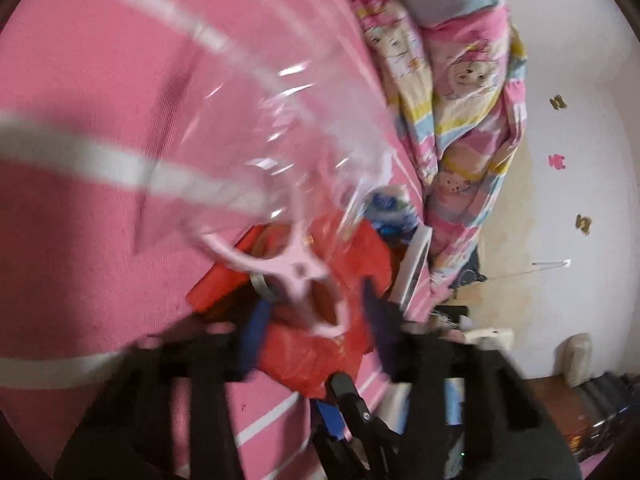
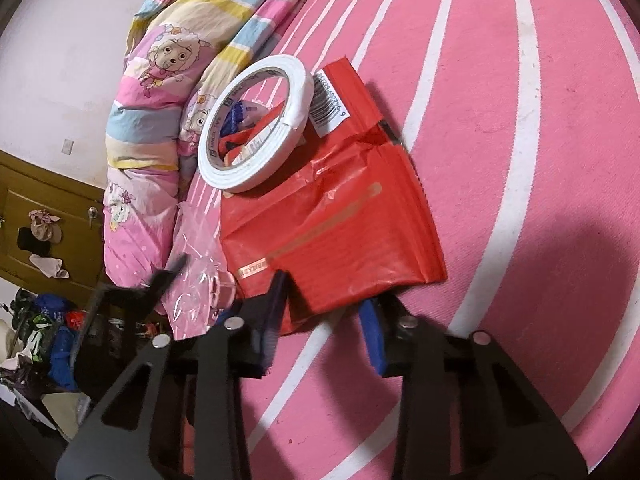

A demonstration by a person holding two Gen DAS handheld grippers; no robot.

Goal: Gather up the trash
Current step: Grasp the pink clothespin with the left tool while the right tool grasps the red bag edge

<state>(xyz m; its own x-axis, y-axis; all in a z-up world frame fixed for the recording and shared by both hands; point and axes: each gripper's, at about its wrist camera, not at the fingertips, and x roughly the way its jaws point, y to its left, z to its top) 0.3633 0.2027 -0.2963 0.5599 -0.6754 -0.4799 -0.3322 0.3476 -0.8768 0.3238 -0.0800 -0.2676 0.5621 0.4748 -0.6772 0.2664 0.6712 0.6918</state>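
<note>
A red plastic packet lies on the pink striped bed sheet. A white tape roll leans on its far end. My right gripper is open, its blue-padded fingers either side of the packet's near edge. A clear plastic bag lies to the left of the packet. In the left wrist view my left gripper is open over the red packet. A clear plastic wrapper with a pink handle piece sits blurred in front of the fingers; I cannot tell whether they grip it.
A rumpled cartoon-print quilt lies along the bed's edge by the white wall. A wooden cabinet and a heap of clothes stand beside the bed. A blue-and-white package lies beyond the packet.
</note>
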